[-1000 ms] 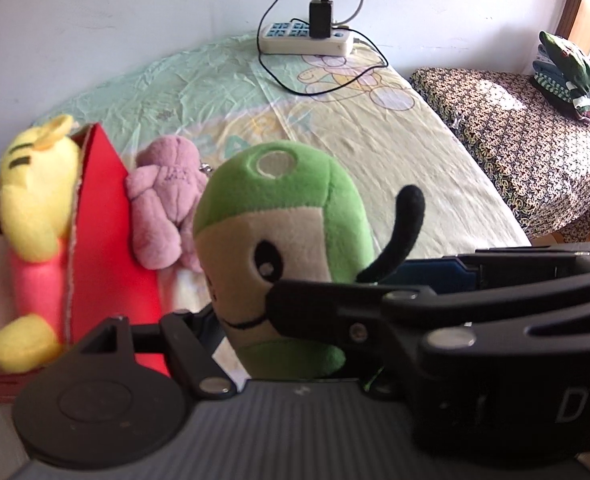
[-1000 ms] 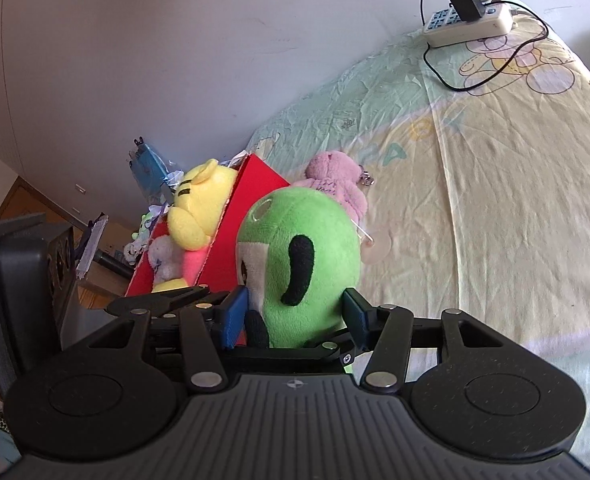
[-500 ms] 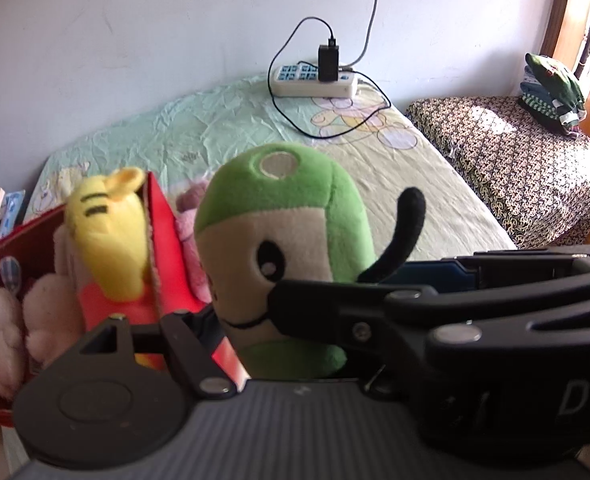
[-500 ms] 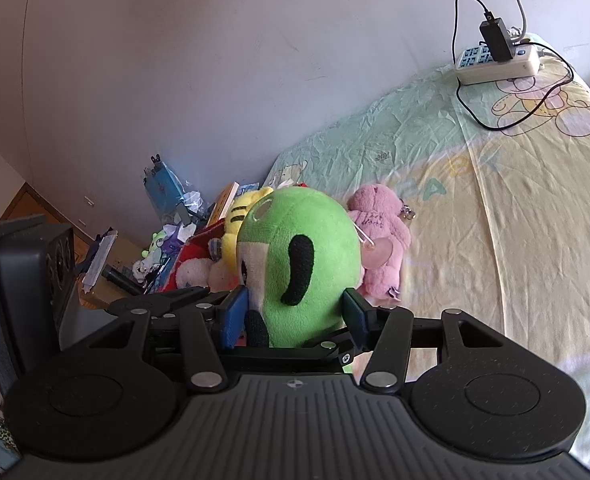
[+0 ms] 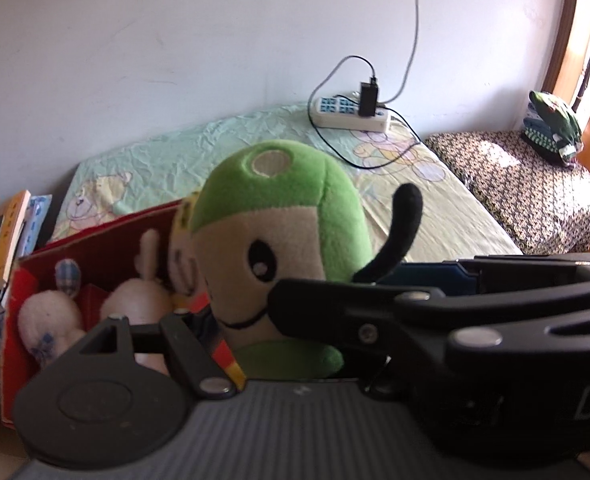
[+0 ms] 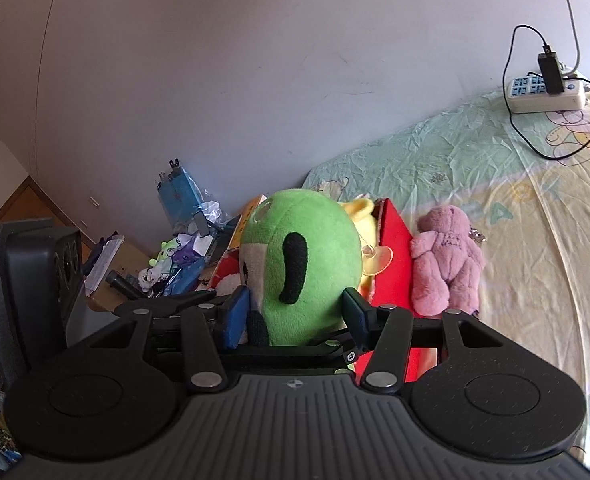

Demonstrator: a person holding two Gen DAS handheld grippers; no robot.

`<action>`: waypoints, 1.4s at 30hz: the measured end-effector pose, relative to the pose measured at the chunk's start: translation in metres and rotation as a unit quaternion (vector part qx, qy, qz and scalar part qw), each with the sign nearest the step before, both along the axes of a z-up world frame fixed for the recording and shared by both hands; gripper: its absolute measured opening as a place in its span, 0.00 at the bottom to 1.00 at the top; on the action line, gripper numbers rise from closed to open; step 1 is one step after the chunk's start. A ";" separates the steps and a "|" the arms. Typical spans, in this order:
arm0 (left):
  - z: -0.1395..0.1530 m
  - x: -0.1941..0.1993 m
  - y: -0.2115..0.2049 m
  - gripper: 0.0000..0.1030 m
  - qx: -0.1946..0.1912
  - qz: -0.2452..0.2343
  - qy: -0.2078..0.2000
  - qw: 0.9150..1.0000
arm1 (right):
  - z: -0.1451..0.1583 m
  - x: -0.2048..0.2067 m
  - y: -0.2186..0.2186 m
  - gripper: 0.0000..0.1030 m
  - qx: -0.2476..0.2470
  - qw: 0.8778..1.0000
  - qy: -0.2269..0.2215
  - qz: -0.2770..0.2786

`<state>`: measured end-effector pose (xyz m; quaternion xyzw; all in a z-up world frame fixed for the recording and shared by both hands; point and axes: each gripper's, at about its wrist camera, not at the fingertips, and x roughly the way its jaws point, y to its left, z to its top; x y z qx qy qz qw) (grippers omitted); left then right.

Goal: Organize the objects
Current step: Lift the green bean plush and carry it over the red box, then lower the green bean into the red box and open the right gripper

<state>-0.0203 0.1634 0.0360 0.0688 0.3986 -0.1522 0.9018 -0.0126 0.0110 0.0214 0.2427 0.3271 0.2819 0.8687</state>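
Green plush (image 6: 307, 264) sits clamped by both grippers (image 6: 297, 316) (image 5: 295, 320) over one red box (image 5: 107, 240); one pink bear (image 6: 447, 260) lies beside it.

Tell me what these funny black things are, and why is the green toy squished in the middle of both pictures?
Those black things are two grabbing tools, one in each of a person's hands, each with a small camera looking along its two fingers. One picture comes from the left gripper, the other from the right gripper. Both are closed on the same green plush toy, so it fills both views. Behind it is a bed with a red box that already holds other soft toys, including a yellow one. A pink teddy lies on the sheet beside the box. A power strip sits near the wall.
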 end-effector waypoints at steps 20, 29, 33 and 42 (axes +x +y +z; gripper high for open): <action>-0.016 0.023 0.127 0.72 0.027 0.089 0.014 0.996 | -0.012 0.045 0.123 0.51 0.010 0.997 0.004 0.073; -0.042 0.032 0.145 0.74 0.029 0.094 0.033 0.995 | -0.026 0.050 0.143 0.51 0.021 0.997 0.031 0.071; -0.049 0.038 0.141 0.75 0.034 0.086 0.038 0.995 | -0.033 0.056 0.142 0.51 0.029 0.997 0.045 0.059; -0.065 0.051 0.135 0.76 0.039 0.073 0.042 0.996 | -0.049 0.063 0.141 0.50 0.022 0.998 0.054 0.037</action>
